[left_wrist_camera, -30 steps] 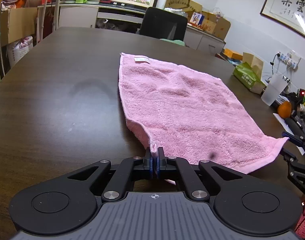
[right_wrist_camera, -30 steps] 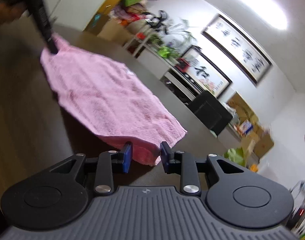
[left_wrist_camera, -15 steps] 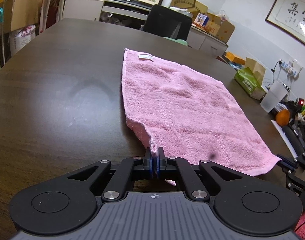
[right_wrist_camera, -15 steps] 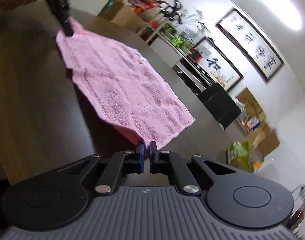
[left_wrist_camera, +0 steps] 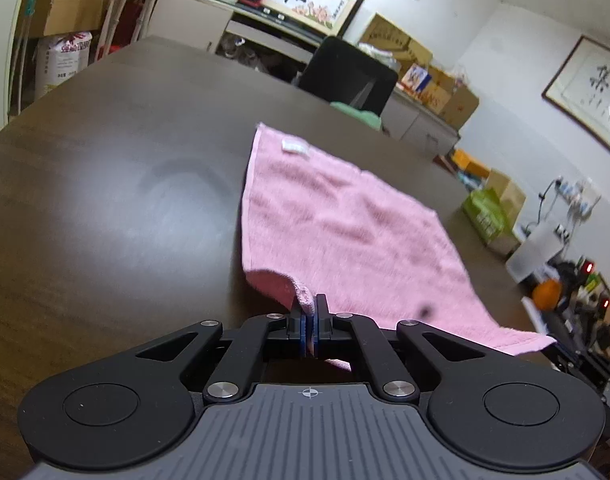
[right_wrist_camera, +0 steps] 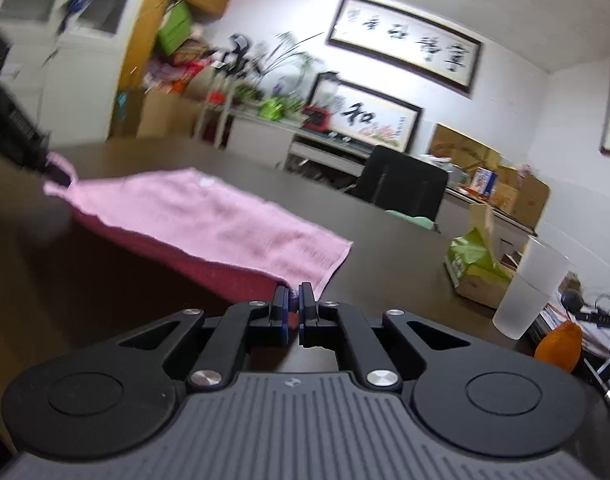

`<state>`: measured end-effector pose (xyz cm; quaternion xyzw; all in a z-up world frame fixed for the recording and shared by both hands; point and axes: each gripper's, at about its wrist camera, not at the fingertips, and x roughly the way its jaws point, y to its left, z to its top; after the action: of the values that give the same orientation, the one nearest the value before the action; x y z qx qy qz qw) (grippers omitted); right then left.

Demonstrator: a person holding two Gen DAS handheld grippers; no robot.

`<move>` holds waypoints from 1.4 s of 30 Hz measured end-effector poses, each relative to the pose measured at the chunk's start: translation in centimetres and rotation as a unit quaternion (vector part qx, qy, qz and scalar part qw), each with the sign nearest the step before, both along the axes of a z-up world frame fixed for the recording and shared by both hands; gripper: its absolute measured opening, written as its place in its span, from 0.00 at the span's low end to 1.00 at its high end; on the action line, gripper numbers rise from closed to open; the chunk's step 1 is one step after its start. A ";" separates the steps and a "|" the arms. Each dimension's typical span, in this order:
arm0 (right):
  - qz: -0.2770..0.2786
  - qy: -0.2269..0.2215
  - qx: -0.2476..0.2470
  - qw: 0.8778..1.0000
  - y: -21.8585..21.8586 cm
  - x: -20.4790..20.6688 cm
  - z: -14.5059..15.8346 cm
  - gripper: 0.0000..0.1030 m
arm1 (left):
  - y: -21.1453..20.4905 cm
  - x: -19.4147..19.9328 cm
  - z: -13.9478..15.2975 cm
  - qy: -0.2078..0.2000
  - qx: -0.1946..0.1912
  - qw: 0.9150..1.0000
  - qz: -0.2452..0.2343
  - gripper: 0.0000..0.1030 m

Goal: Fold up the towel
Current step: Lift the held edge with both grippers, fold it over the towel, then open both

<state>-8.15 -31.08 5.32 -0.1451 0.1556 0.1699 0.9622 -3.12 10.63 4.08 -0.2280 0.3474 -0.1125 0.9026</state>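
Note:
A pink towel [left_wrist_camera: 345, 232] lies spread on the dark wooden table [left_wrist_camera: 105, 200], with a white label at its far corner. My left gripper [left_wrist_camera: 312, 312] is shut on the towel's near left corner, lifted a little off the table. In the right wrist view the towel [right_wrist_camera: 209, 216] hangs raised along its near edge. My right gripper [right_wrist_camera: 292, 300] is shut on the near right corner. The left gripper also shows in the right wrist view [right_wrist_camera: 59, 174], holding the other corner.
A black chair [left_wrist_camera: 349, 76] stands at the table's far side. A green tissue box [right_wrist_camera: 473, 264], a frosted plastic cup [right_wrist_camera: 533, 288] and an orange [right_wrist_camera: 559, 344] sit at the right. Cabinets and cardboard boxes line the walls.
The right gripper closed on the towel's near right corner. Both grippers have lifted the near edge off the table, and both views have tilted upward.

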 end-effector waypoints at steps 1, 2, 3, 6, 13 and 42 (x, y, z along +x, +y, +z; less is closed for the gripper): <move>-0.005 -0.001 0.007 1.000 -0.1 0.3 0.3 0.04 | 0.0 0.3 0.4 -0.003 -0.003 1.000 0.003 0.02; -0.011 -0.003 0.016 1.000 -0.2 0.7 0.6 0.04 | 0.0 0.5 0.7 -0.006 -0.007 1.000 0.005 0.02; -0.018 -0.004 0.025 1.000 -0.3 1.4 1.0 0.04 | 0.1 0.8 1.1 -0.008 -0.010 1.000 0.007 0.02; -0.034 -0.006 0.047 0.998 -0.4 3.3 2.1 0.04 | -0.1 2.4 2.6 -0.024 -0.016 0.999 0.018 0.02; -0.058 -0.013 0.063 0.996 0.4 9.9 4.5 0.04 | -1.0 7.7 5.6 -0.057 -0.016 0.997 0.050 0.02; -0.085 0.079 0.081 0.990 3.2 23.5 -1.5 0.15 | -0.2 20.3 2.5 0.001 0.040 0.994 0.100 0.29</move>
<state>15.40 -27.93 3.86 -0.0393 0.2289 0.1108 0.9663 17.17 10.43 6.60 -0.2251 0.3284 -0.0076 0.9173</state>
